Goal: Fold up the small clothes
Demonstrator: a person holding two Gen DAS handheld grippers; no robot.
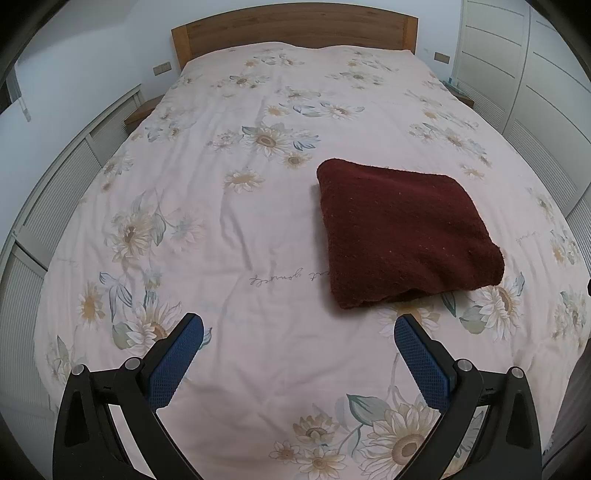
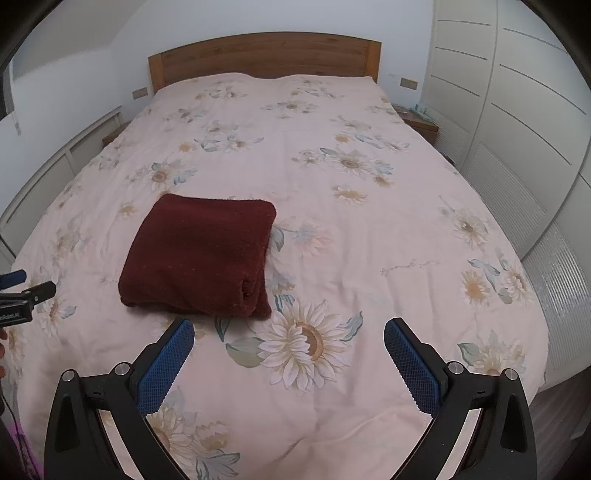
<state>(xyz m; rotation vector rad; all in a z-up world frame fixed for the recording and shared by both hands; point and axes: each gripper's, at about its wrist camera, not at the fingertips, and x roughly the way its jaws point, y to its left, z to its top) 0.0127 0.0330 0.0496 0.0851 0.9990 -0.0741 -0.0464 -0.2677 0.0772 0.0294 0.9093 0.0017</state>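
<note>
floral bedspread (image 1: 258, 221) under folded maroon cloth (image 1: 402, 232); wooden headboard (image 1: 295, 33) behind.

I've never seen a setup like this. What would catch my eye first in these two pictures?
First, the dark red folded cloth, a neat thick bundle lying alone on the pale sunflower-print bedspread in front of a wooden headboard. Then the blue-padded tools at the bottom edge: the left gripper and right gripper, both wide open and holding nothing, just short of the cloth.

dark red cloth (image 1: 402, 236), pink sunflower-print bedspread (image 1: 229, 206)
</note>
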